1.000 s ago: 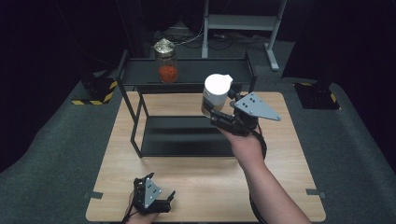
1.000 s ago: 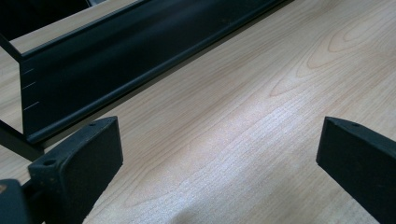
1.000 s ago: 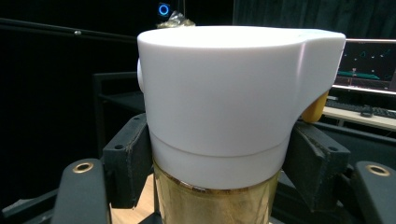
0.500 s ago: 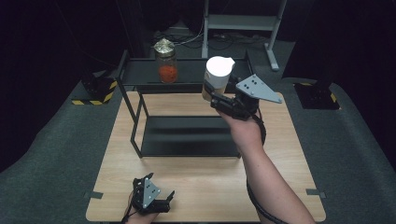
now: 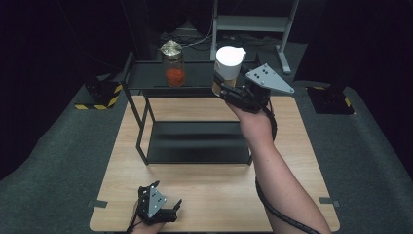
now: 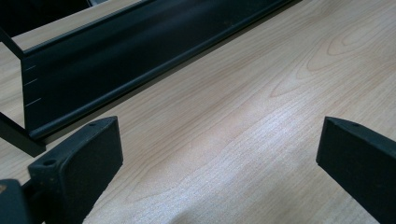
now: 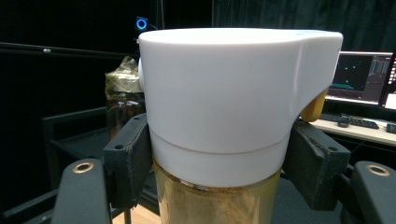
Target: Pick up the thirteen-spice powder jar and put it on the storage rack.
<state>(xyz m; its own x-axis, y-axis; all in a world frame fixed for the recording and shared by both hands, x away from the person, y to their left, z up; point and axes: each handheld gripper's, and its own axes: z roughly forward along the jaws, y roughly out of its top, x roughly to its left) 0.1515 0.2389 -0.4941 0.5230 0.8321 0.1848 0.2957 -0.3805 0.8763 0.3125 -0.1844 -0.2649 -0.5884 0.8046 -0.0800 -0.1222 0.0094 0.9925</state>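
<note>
Above the rack [image 5: 195, 78], right tool [image 5: 225, 87] grips white-lidded jar [image 5: 228, 66].

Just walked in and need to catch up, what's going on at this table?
A person is working with a hand-held gripper in each hand. The right hand-held gripper is shut on a white-lidded jar of brownish contents, held in the air beside the top of a black shelf rack. A second jar with red contents stands on the rack's top shelf. The left hand-held gripper is open over the wooden table.

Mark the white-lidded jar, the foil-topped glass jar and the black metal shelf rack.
White-lidded jar [image 5: 229, 59], high view, on its lid.
Foil-topped glass jar [image 5: 174, 73], high view, on its glass body.
Black metal shelf rack [image 5: 195, 146], high view, on its lower shelf.
</note>
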